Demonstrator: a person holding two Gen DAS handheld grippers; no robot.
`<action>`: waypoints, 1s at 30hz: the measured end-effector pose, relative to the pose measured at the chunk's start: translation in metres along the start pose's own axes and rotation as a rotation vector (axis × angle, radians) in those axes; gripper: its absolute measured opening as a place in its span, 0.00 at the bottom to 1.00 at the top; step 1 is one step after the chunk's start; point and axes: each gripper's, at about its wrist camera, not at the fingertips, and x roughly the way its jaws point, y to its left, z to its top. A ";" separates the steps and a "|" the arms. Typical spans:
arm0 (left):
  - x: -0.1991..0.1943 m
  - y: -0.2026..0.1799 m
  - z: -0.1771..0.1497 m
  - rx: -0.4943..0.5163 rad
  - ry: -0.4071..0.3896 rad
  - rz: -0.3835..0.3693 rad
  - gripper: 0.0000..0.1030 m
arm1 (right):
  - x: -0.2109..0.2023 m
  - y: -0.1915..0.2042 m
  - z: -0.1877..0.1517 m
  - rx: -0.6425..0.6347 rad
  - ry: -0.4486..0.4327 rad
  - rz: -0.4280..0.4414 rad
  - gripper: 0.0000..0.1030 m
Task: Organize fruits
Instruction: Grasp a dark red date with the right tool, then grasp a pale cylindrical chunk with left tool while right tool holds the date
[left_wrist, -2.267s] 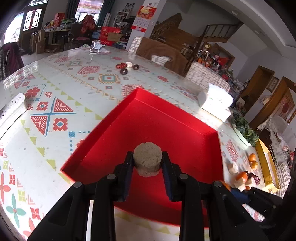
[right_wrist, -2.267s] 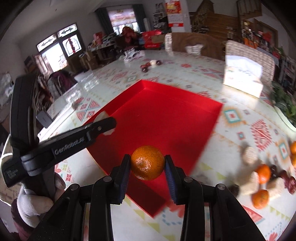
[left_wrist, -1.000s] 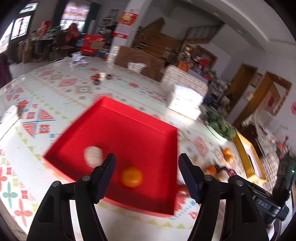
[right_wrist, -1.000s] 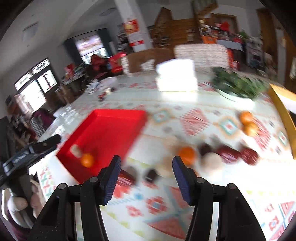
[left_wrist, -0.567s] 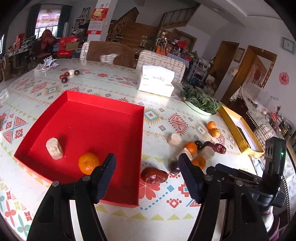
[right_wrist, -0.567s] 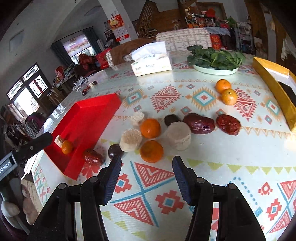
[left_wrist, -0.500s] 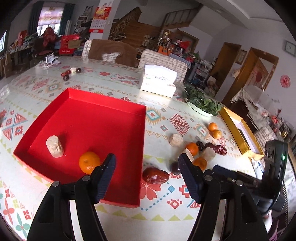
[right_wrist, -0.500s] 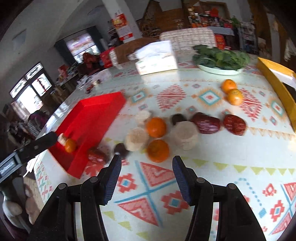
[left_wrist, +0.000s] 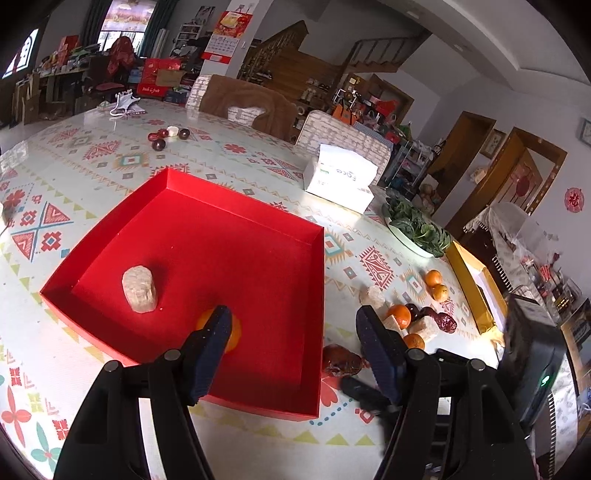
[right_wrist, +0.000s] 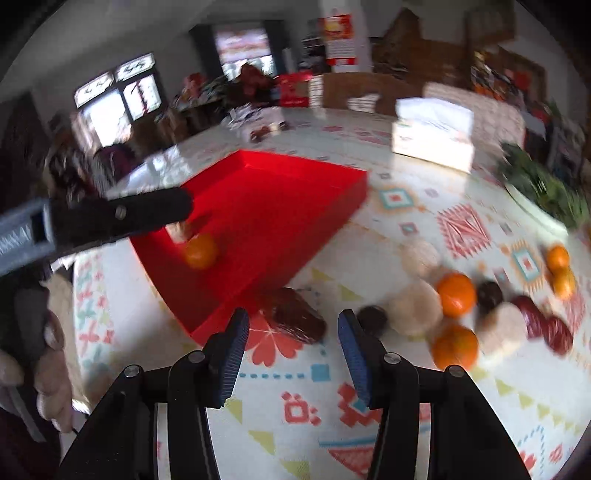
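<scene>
- While its jaws have just been narrowing, right gripper (right_wrist: 291, 328) stays unclosed, empty; dark red date (right_wrist: 295, 314) just beyond, twelve o'clock.
- Left gripper (left_wrist: 291, 332) spread, empty.
- Red tray (left_wrist: 317, 288) holds orange (left_wrist: 236, 332), beige chunk (left_wrist: 139, 284) at ten o'clock.

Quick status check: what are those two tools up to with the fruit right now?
Left tool open, empty, over red tray. Right tool empty, jaws just been closing, lined up on dark red date beside tray. Orange and beige chunk already inside.

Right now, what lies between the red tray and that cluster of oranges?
In the right wrist view, a dark red date beside the red tray, short of the oranges.
</scene>
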 end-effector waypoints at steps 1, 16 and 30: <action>0.000 0.001 0.000 -0.001 0.001 0.000 0.67 | 0.004 0.004 0.001 -0.028 0.012 0.001 0.53; -0.001 -0.009 -0.003 0.043 0.009 -0.016 0.67 | 0.019 -0.018 -0.002 0.055 0.041 0.044 0.31; 0.065 -0.104 -0.041 0.305 0.168 -0.069 0.61 | -0.073 -0.136 -0.072 0.437 -0.075 -0.023 0.31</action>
